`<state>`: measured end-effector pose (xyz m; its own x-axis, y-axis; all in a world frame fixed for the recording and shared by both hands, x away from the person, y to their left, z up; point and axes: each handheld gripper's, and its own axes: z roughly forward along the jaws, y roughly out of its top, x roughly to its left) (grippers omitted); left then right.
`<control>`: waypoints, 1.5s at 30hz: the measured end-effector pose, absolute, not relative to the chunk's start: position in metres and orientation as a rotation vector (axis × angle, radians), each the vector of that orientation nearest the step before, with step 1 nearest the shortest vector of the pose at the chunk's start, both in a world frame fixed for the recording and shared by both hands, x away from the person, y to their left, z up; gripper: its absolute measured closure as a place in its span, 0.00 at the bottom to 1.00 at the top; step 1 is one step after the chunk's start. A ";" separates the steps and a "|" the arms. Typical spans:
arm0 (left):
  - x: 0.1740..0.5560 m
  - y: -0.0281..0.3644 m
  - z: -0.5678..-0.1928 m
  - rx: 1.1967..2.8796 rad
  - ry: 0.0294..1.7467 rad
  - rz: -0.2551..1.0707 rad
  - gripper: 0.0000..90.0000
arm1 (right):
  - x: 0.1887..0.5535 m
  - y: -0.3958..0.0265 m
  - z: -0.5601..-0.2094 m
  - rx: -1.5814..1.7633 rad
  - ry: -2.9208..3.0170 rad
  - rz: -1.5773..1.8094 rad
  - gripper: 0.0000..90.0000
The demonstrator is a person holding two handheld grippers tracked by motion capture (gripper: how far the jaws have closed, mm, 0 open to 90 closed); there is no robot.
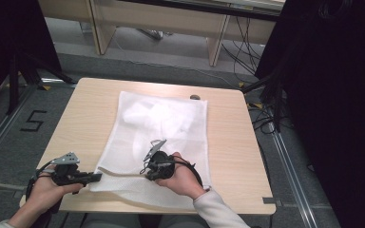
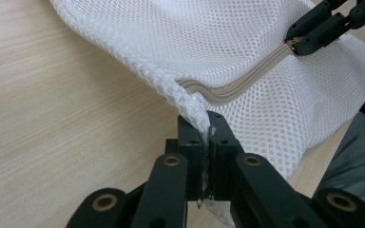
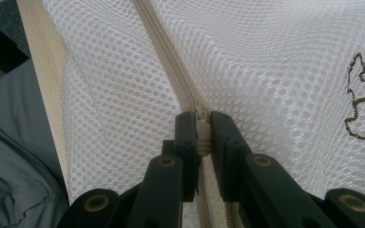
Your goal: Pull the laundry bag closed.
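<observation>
Grey floor, pale wooden desk legs, black curtains.

A light wood-grain bench carries a white mesh bag, spread flat from the centre toward 6 o'clock, its near edge close to the rim. At about 12 o'clock, just beyond the bag's far edge, lies a small dark object, possibly a pebble-like piece.
</observation>
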<state>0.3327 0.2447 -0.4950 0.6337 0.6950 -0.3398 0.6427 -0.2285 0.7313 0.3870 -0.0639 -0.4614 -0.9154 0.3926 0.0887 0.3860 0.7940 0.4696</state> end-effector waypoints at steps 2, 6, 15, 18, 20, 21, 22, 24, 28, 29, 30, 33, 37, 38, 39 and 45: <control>0.333 0.245 -0.495 1.937 1.056 0.075 0.95 | 0.387 -0.064 -0.461 0.636 2.966 0.769 0.91; 0.333 0.245 -0.495 1.935 1.056 0.071 0.95 | 0.387 -0.067 -0.460 0.644 2.964 0.771 0.91; 0.333 0.245 -0.495 1.942 1.057 0.073 0.95 | 0.387 -0.069 -0.459 0.643 2.967 0.772 0.91; 0.333 0.245 -0.495 1.938 1.056 0.076 0.95 | 0.388 -0.071 -0.458 0.643 2.968 0.772 0.91; 0.333 0.245 -0.495 1.937 1.056 0.072 0.95 | 0.387 -0.072 -0.458 0.650 2.962 0.763 0.91; 0.333 0.245 -0.495 1.938 1.056 0.072 0.95 | 0.388 -0.072 -0.459 0.647 2.966 0.766 0.91; 0.333 0.245 -0.495 1.938 1.056 0.075 0.95 | 0.387 -0.072 -0.459 0.653 2.969 0.766 0.91; 0.333 0.245 -0.495 1.935 1.056 0.071 0.95 | 0.387 -0.072 -0.458 0.645 2.965 0.764 0.91; 0.333 0.245 -0.495 1.934 1.057 0.072 0.95 | 0.387 -0.074 -0.458 0.649 2.962 0.762 0.91; 0.333 0.245 -0.495 1.938 1.056 0.075 0.95 | 0.388 -0.075 -0.457 0.650 2.970 0.770 0.91; 0.333 0.245 -0.495 1.940 1.057 0.076 0.95 | 0.388 -0.075 -0.458 0.649 2.964 0.764 0.91; 0.332 0.245 -0.495 1.937 1.056 0.075 0.95 | 0.387 -0.076 -0.458 0.656 2.961 0.763 0.91; 0.333 0.245 -0.495 1.941 1.056 0.074 0.95 | 0.387 -0.077 -0.456 0.650 2.967 0.765 0.91; 0.333 0.245 -0.495 1.939 1.058 0.075 0.95 | 0.387 -0.077 -0.456 0.649 2.965 0.756 0.91; 0.333 0.245 -0.495 1.934 1.059 0.072 0.95 | 0.387 -0.077 -0.456 0.650 2.967 0.755 0.91; 0.333 0.245 -0.496 1.944 1.059 0.078 0.95 | 0.387 -0.083 -0.457 0.669 2.961 0.758 0.91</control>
